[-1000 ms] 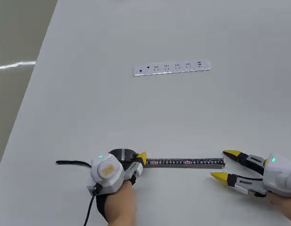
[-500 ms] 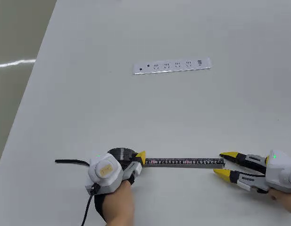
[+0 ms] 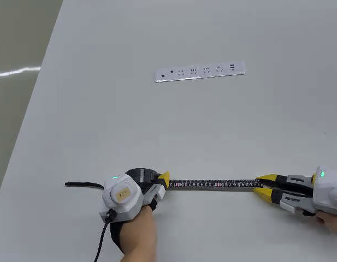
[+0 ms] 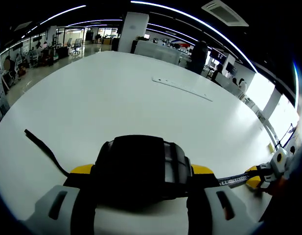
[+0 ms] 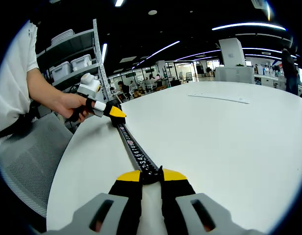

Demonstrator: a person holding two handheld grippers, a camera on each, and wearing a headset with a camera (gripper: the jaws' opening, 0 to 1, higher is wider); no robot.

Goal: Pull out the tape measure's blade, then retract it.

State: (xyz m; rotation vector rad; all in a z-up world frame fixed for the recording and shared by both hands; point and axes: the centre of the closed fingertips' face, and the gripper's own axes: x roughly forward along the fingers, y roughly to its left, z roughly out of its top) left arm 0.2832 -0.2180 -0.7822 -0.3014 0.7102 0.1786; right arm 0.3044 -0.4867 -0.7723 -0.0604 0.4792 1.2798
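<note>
The black tape measure case point(image 3: 142, 177) point(image 4: 141, 166) lies near the table's front edge, held between the yellow tips of my left gripper point(image 3: 157, 183) point(image 4: 141, 171), which is shut on it. Its wrist strap point(image 3: 83, 185) point(image 4: 43, 149) trails off to the left. The blade point(image 3: 212, 184) point(image 5: 136, 152) runs flat along the table to the right. My right gripper point(image 3: 264, 186) point(image 5: 147, 175) is shut on the blade's end. The left gripper point(image 5: 107, 110) appears far off in the right gripper view at the blade's other end.
A white power strip point(image 3: 200, 71) point(image 4: 182, 87) point(image 5: 218, 98) lies flat farther back on the white table point(image 3: 157, 125). The table's left edge point(image 3: 31, 109) drops to the floor. Shelving and a chair stand beyond the table in the right gripper view.
My right gripper has moved in onto the blade's end and gone from open to shut on it. The left gripper and the case have stayed put.
</note>
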